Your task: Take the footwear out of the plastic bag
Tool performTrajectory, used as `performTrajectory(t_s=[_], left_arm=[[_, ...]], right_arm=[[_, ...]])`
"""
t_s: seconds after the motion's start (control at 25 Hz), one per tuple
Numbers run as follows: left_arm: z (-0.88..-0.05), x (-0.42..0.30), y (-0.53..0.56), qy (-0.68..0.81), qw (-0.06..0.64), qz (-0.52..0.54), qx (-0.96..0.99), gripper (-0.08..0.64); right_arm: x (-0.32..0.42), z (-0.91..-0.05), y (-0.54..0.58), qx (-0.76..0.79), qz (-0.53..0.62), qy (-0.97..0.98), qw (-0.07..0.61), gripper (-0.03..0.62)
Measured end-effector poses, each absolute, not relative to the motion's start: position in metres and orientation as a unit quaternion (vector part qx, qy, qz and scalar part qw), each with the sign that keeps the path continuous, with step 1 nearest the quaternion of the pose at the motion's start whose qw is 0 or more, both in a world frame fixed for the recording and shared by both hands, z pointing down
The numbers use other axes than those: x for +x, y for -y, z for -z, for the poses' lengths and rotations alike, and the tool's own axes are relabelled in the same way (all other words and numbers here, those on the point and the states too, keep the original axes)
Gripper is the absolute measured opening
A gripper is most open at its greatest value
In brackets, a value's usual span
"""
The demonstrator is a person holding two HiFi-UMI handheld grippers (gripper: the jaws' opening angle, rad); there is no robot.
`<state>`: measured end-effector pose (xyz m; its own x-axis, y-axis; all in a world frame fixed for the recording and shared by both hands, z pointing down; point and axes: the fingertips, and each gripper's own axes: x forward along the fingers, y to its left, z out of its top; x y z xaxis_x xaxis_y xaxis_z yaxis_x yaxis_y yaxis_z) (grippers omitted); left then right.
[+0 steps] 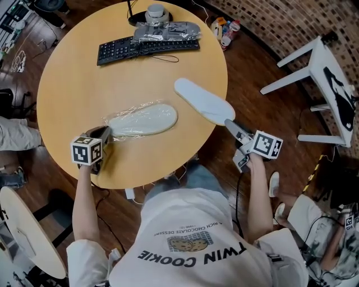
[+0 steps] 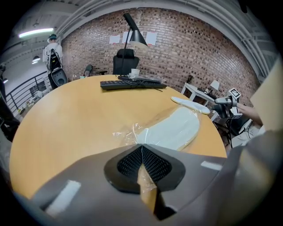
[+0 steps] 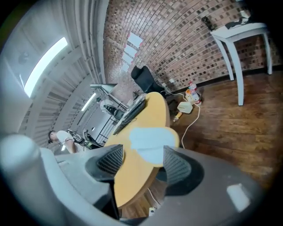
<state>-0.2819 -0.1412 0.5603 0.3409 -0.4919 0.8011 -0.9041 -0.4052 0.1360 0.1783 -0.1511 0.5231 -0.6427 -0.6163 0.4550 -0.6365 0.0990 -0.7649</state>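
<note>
A pale flat slipper sole (image 1: 145, 119) lies in a clear plastic bag (image 1: 120, 120) on the round wooden table (image 1: 73, 84). My left gripper (image 1: 105, 134) is shut on the bag's near end; in the left gripper view the film (image 2: 143, 176) is pinched between the closed jaws (image 2: 142, 152), with the bagged sole (image 2: 172, 130) beyond. A second bare white sole (image 1: 203, 101) rests on the table's right edge, overhanging it. My right gripper (image 1: 229, 124) stands open just off its near end; in the right gripper view that sole (image 3: 150, 142) shows ahead between the wide jaws (image 3: 141, 161), untouched.
A black keyboard (image 1: 147, 49) with a wrapped item on it and a lamp base (image 1: 157, 12) stand at the table's far side. A white side table (image 1: 322, 73) is on the wood floor to the right. Another round tabletop (image 1: 22, 230) sits at the lower left.
</note>
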Motion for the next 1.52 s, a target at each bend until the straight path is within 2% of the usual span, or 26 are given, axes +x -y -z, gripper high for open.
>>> performTrajectory(t_s=[0.16, 0.44, 0.72, 0.92, 1.12, 1.16, 1.2, 1.32, 1.52], left_arm=[[-0.563, -0.282, 0.14, 0.435, 0.279, -0.373, 0.77, 0.008], [-0.566, -0.278, 0.138, 0.398, 0.253, -0.405, 0.783, 0.008], [-0.568, -0.279, 0.142, 0.39, 0.254, -0.396, 0.791, 0.008], [-0.566, -0.281, 0.14, 0.388, 0.256, -0.387, 0.796, 0.008], [-0.567, -0.284, 0.14, 0.395, 0.258, -0.382, 0.795, 0.008], [-0.567, -0.285, 0.14, 0.397, 0.259, -0.381, 0.793, 0.007], [-0.567, -0.285, 0.14, 0.4, 0.26, -0.38, 0.792, 0.008], [-0.567, -0.287, 0.141, 0.405, 0.262, -0.381, 0.789, 0.008], [-0.567, -0.292, 0.14, 0.411, 0.262, -0.388, 0.782, 0.008]], right_arm=[[0.113, -0.494, 0.149, 0.321, -0.503, 0.803, 0.007, 0.276], [0.018, -0.536, 0.157, 0.248, -0.464, 0.836, 0.155, 0.276], [-0.019, -0.553, 0.181, 0.216, -0.484, 0.829, 0.177, 0.276], [-0.035, -0.563, 0.18, 0.211, -0.466, 0.823, 0.248, 0.275], [-0.046, -0.568, 0.174, 0.184, -0.471, 0.815, 0.283, 0.254], [-0.045, -0.57, 0.173, 0.182, -0.475, 0.812, 0.285, 0.209], [-0.043, -0.571, 0.172, 0.181, -0.481, 0.81, 0.283, 0.133], [-0.039, -0.566, 0.166, 0.174, -0.519, 0.801, 0.242, 0.087], [-0.033, -0.544, 0.156, 0.154, -0.581, 0.787, 0.14, 0.047]])
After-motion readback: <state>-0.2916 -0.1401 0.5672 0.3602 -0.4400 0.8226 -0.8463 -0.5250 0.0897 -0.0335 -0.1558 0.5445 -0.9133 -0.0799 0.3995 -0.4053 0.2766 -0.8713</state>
